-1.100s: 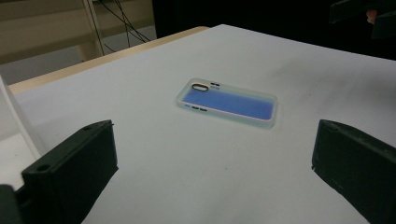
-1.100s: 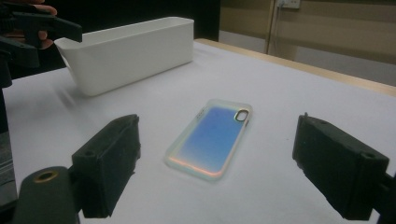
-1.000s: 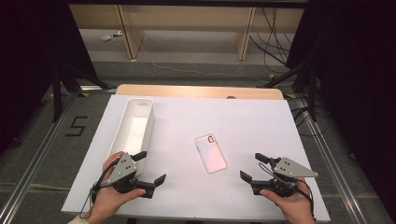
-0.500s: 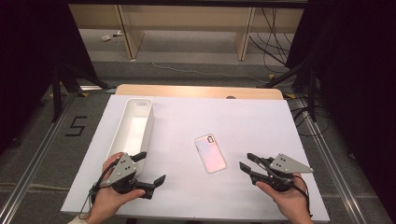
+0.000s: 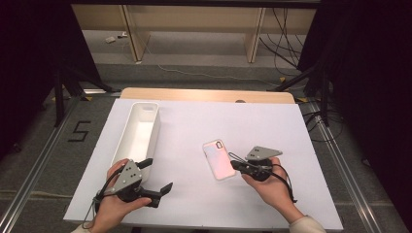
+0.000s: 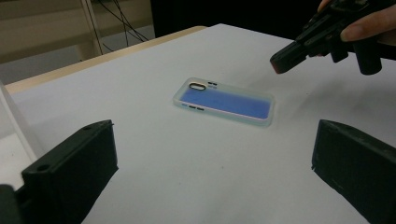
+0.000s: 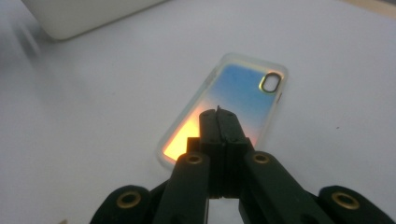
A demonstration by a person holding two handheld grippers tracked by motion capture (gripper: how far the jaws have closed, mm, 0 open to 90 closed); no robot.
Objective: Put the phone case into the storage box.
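A translucent phone case (image 5: 217,159) with an iridescent blue-to-pink back lies flat on the white table cover (image 5: 272,121). My right gripper (image 5: 235,165) is shut, its tip at the case's near right edge. In the right gripper view the closed jaws (image 7: 218,115) sit over the case's (image 7: 243,93) near end, with nothing between them. My left gripper (image 5: 156,174) is open near the front left, apart from the case. In the left gripper view the case (image 6: 226,100) lies ahead between my wide jaws (image 6: 210,177), with the right gripper (image 6: 285,58) beyond it.
A long white bin (image 5: 138,133) stands left of the case, just behind the left gripper; its corner (image 7: 88,14) shows in the right gripper view. A wooden table edge (image 5: 204,94) runs along the back. Cables and stands lie on the floor beyond.
My right gripper has moved left and forward to the phone case, and its jaws have gone from open to shut. The left gripper has stayed in place.
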